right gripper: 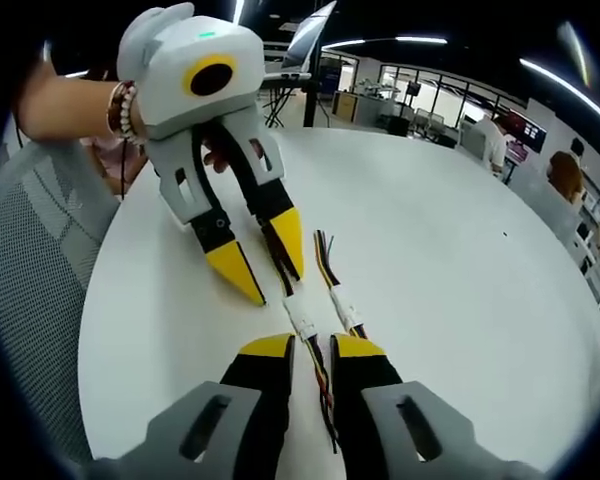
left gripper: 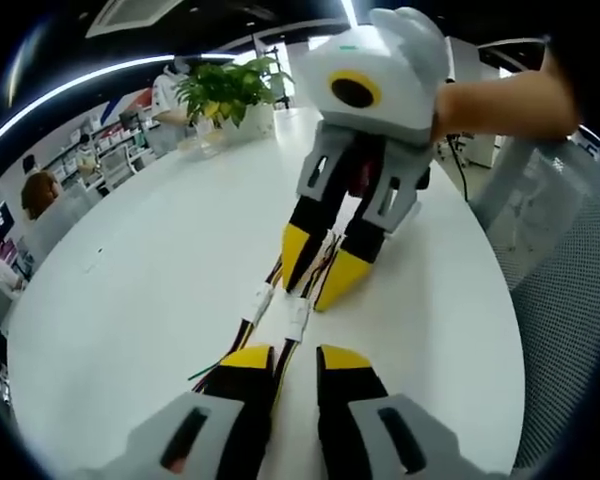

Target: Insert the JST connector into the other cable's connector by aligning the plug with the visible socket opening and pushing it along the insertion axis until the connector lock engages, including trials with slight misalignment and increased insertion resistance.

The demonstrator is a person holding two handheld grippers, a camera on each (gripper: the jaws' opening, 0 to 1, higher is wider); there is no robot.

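Left gripper, left gripper view: your jaws are narrowly parted with a wire bundle running between the yellow tips. Whether the pads are actually pinching the wires, I can't tell. Just ahead of your tips lie two white connectors side by side on the white table, the second connector slightly to the left. They look separate, not plugged together. Beyond them your right gripper points back at you, tips down on the coloured wires, jaws a small gap apart, grip again unclear. Your hand comes in from the upper right, wrist about level.

Right gripper view: right gripper, jaws close together, a cable running down between them. The white plug sits right at your tips, the other connector just beside it to the right, its wires trailing forward. The left gripper faces you, tips on the table, one jaw touching the cable ahead of the plug.

Status, my read: both cables are staged and approached, mating not started. Left to do: firm grip on each, line plug up with socket, push until the lock catches.
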